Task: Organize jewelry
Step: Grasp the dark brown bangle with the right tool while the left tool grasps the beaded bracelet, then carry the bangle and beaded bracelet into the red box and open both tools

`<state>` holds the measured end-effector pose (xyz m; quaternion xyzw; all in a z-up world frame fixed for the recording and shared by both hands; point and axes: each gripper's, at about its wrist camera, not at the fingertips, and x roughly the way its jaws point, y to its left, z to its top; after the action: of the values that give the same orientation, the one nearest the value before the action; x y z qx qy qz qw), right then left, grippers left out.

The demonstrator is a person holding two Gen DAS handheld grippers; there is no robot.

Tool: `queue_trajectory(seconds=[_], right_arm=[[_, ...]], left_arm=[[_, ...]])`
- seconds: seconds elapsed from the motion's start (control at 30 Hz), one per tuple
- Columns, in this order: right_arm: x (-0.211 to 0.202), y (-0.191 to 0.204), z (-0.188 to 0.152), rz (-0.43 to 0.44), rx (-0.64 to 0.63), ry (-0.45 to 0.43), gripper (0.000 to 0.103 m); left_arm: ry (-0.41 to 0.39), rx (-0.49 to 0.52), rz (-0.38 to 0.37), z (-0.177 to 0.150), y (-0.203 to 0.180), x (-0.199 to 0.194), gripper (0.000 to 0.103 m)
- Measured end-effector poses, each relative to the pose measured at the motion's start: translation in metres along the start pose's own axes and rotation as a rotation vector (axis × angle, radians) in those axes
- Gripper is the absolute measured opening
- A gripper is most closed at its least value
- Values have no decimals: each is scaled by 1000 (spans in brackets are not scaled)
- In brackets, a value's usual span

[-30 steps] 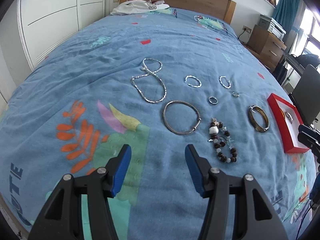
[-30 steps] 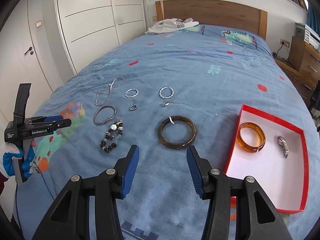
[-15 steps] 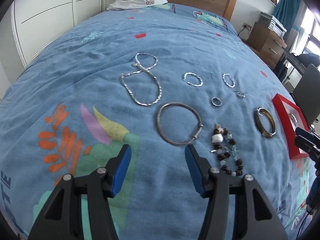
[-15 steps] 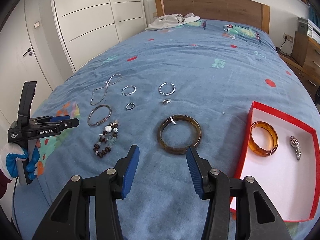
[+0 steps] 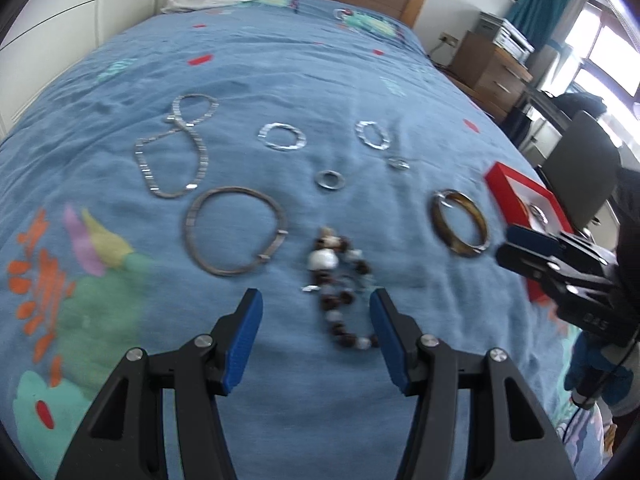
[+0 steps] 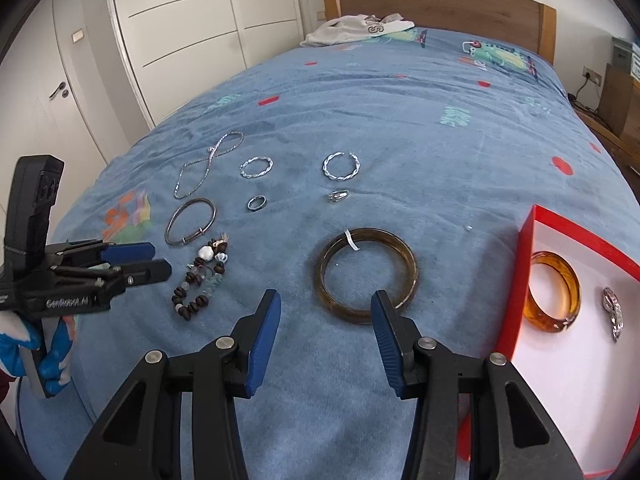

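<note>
Jewelry lies on a blue bedspread. My left gripper (image 5: pixel 316 330) is open, its fingers around the near end of a beaded bracelet (image 5: pixel 340 276), seen also in the right wrist view (image 6: pixel 202 278). My right gripper (image 6: pixel 324 330) is open, just short of a dark brown bangle (image 6: pixel 366 274), which also shows at the right of the left wrist view (image 5: pixel 460 222). A red box (image 6: pixel 526 240) at the right holds an amber bangle (image 6: pixel 554 292) and a silver watch (image 6: pixel 614 314). A thin silver bangle (image 5: pixel 236 234), a chain (image 5: pixel 176 156), two twisted silver bracelets (image 5: pixel 282 136) and two rings (image 5: pixel 330 180) lie farther out.
A wooden headboard (image 6: pixel 440 2) and a white garment (image 6: pixel 356 30) are at the far end of the bed. White wardrobe doors (image 6: pixel 180 32) stand on the left. A wooden dresser (image 5: pixel 492 66) and a chair (image 5: pixel 580 168) stand to the right.
My left gripper has moved forward and right, from before the thin silver bangle to over the beaded bracelet. My right gripper has moved closer to the dark bangle. Both stay open.
</note>
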<state>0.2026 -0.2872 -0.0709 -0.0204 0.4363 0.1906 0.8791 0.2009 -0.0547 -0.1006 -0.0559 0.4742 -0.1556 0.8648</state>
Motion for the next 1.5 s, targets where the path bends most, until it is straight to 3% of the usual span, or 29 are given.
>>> queue_trajectory(seconds=[0.23, 0.43, 0.63, 0.87, 0.93, 1.0, 1.03, 1.23, 1.5], right_arm=[[17, 5, 5, 22, -43, 40, 45], [34, 6, 7, 19, -80, 80, 41], [49, 1, 5, 15, -94, 120, 31], [65, -1, 9, 12, -87, 151, 28], [68, -2, 10, 13, -79, 155, 19], [67, -6, 13, 36, -52, 158, 9], [67, -6, 14, 40, -43, 159, 9], [50, -6, 12, 107, 9, 125, 8], [-12, 2, 16, 163, 64, -10, 8]], left_arm=[[56, 14, -64, -3, -17, 19, 53], [92, 10, -72, -9, -20, 34, 53], [100, 22, -34, -9, -18, 41, 37], [108, -7, -33, -6, -6, 45, 18], [108, -17, -34, -5, -2, 45, 10], [105, -21, -44, -4, -1, 42, 10], [101, -18, -48, -4, -2, 40, 10], [62, -7, -40, -3, -8, 20, 10], [-22, 16, -31, 13, -17, -25, 9]])
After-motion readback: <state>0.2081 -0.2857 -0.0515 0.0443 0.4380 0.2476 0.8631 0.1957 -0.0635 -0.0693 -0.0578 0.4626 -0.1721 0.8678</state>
